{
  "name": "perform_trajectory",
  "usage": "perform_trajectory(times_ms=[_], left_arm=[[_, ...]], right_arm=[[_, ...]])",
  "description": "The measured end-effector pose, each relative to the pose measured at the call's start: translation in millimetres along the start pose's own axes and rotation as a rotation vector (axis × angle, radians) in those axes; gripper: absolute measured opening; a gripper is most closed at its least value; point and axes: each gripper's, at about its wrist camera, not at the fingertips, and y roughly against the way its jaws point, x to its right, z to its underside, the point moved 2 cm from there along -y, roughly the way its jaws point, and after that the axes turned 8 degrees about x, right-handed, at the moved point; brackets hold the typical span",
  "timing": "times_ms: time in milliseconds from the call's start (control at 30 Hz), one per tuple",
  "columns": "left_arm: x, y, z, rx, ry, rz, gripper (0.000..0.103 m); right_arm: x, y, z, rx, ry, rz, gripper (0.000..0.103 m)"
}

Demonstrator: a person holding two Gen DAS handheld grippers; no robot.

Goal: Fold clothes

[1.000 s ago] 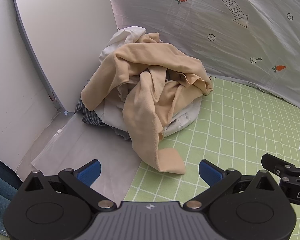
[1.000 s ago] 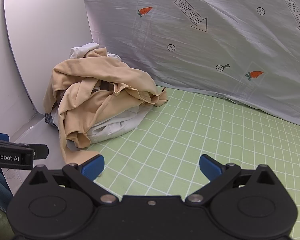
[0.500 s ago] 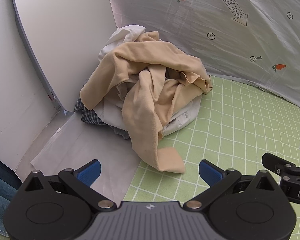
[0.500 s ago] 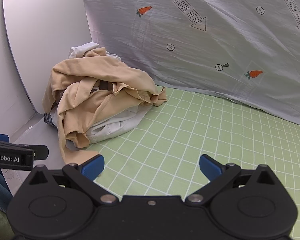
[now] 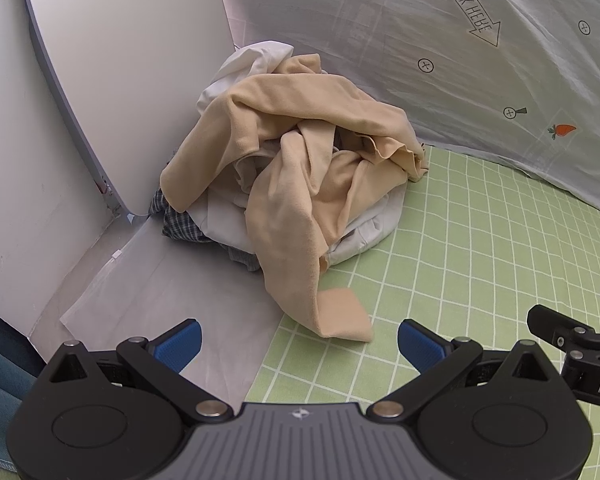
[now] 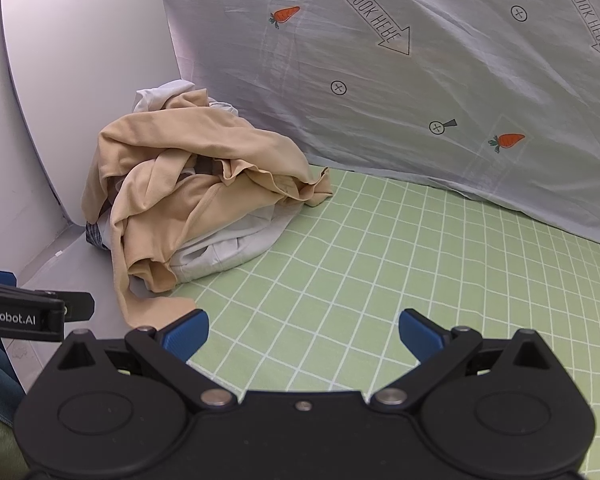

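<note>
Item: clothes pile point(image 5: 296, 176), tan garment point(image 6: 168, 188) on top, white and checked pieces beneath, heaped at our 11 o'clock against the white panel point(image 5: 112, 60), half on the green grid sheet point(image 6: 400, 272). Our left gripper point(image 5: 298, 340) and right gripper point(image 6: 302, 332): jaws apart, holding nothing.

Even, soft, bright light; faint shadows under the clothes pile point(image 5: 300, 184). Both views sharp, fisheye-curved, with dark vignetted corners.
</note>
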Motion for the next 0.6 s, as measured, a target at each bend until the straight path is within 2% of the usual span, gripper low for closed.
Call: perform_trajectory(times_ms=[200,367,600], left_arm=[[-1,-12,-3,-0.022,0.002,-0.007,0.103],[-9,-33,-18,-0.032,0.008,-0.046,0.103],[-24,-79,-46,-0.061,0.068,-0.091,0.102]], right_arm=[[0,-12,0,-0.018,0.004,0.008,0.102],[2,-36,-7,-0.036,0.027,0.021,0.102],[-6,-101,-37,-0.038,0.068,0.015,0.099]])
